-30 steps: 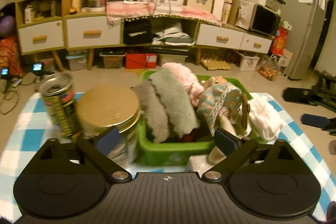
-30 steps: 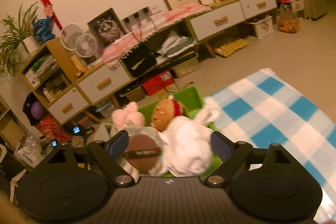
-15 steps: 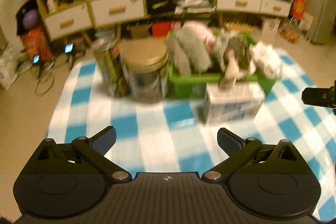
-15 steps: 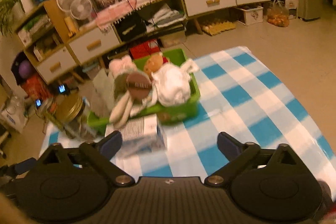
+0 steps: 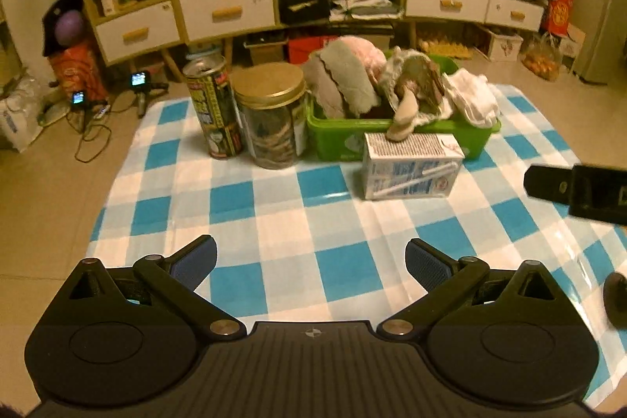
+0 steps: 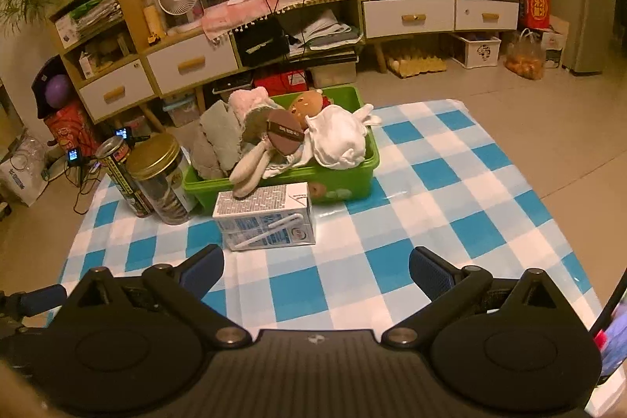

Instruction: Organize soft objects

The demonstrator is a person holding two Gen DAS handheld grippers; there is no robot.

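Observation:
A green bin (image 5: 341, 138) (image 6: 333, 183) at the far side of the checked cloth holds several soft things: a grey-green cloth (image 5: 345, 81) (image 6: 219, 136), a pink plush (image 5: 366, 51) (image 6: 245, 98), a white cloth (image 5: 472, 96) (image 6: 337, 140), a brown plush (image 6: 305, 102) and a rabbit-eared toy (image 6: 254, 167) hanging over the rim. My left gripper (image 5: 311, 263) is open and empty, above the near cloth. My right gripper (image 6: 315, 267) is open and empty, also well back from the bin.
A milk carton (image 5: 411, 165) (image 6: 266, 218) lies in front of the bin. A gold-lidded jar (image 5: 272, 116) (image 6: 160, 179) and a tall can (image 5: 213, 110) (image 6: 117, 175) stand left of it. Shelves and drawers line the far wall. The other gripper's finger (image 5: 548, 185) shows at right.
Both grippers have drawn back and up from the bin, which now looks small and far. The soft things stay in the bin.

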